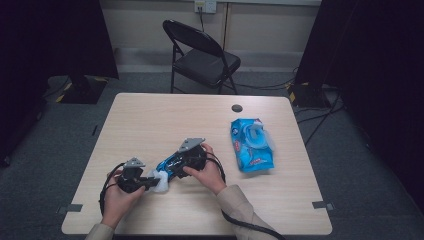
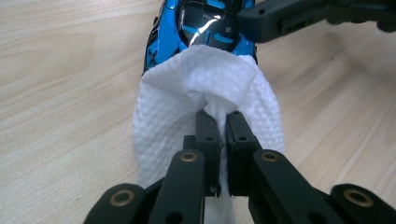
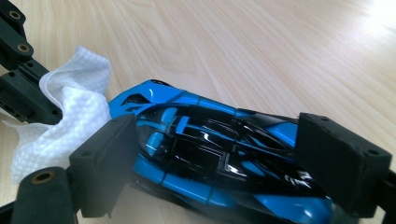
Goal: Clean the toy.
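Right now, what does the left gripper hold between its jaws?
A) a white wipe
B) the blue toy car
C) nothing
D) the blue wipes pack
A: in the left gripper view, the left gripper is shut on the white wipe, which lies against the blue toy car.

The table [image 1: 150, 120] is a rectangle of light wood grain with rounded corners. A blue pack of wet wipes [image 1: 252, 145] lies flat on it at about 3 o'clock from the centre. A small dark round cap [image 1: 237, 108] sits at about 1 o'clock near the far edge. A blue and black toy car [image 3: 219, 158] rests on the tabletop at about 6 o'clock, with a white wipe [image 2: 187, 107] touching its one end
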The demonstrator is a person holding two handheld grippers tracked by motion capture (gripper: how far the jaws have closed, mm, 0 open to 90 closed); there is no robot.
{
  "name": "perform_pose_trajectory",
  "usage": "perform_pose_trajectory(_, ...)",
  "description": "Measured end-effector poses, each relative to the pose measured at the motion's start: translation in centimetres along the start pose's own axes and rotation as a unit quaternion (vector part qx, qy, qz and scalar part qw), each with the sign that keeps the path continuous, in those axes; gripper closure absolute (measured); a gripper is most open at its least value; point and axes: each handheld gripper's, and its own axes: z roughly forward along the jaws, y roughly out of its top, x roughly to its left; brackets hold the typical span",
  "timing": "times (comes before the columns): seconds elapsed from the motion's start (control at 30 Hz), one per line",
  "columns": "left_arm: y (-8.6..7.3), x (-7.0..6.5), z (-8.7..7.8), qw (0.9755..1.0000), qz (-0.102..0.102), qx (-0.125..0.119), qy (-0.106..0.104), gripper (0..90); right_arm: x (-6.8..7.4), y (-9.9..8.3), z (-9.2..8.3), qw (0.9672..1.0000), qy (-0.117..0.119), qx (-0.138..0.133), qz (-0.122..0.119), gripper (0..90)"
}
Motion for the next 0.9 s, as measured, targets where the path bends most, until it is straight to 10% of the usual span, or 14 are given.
perform_pose_trajectory(0.9,0.2,0.2,-0.3,1.0000,-0.003,0.000,0.000,86.2,-0.2,-1.0,-0.4,0.9997,-0.002,0.008,0.024,13.1)
